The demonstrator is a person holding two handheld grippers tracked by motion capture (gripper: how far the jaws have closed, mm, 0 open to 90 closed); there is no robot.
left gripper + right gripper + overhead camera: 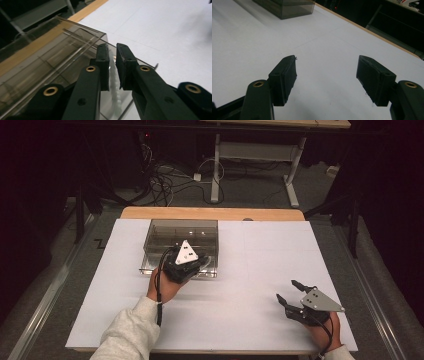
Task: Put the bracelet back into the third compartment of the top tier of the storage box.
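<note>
**Two tongs, one box: the left is already on its wall**

Two things decide my next move: which hand is at the clear box (pixel 181 245), and how that box lies. It sits toward twelve o'clock on the white table (pixel 260 265), a little to the eleven side of centre, with its long axis running nine to three.

My left tongs (pixel 200 262) are at the box's near right corner, pointing roughly toward two o'clock. In the left gripper view the left tongs (pixel 112 51) stand narrow, almost closed, with the thin clear wall of the box (pixel 50 60) running up between the pads. I judge they pinch that wall, though the contact itself is hard to make out through the plastic.

My right tongs (pixel 287 290) rest well apart from the box, down at about five o'clock on the table, jaws spread wide and holding nothing. In the right gripper view the right tongs (pixel 327 72) gape over bare white surface, with the box (pixel 287 8) far off toward eleven o'clock.

So the left hand is plainly nearer, and I would expect any pull or slide of the box to start from that corner.
</note>
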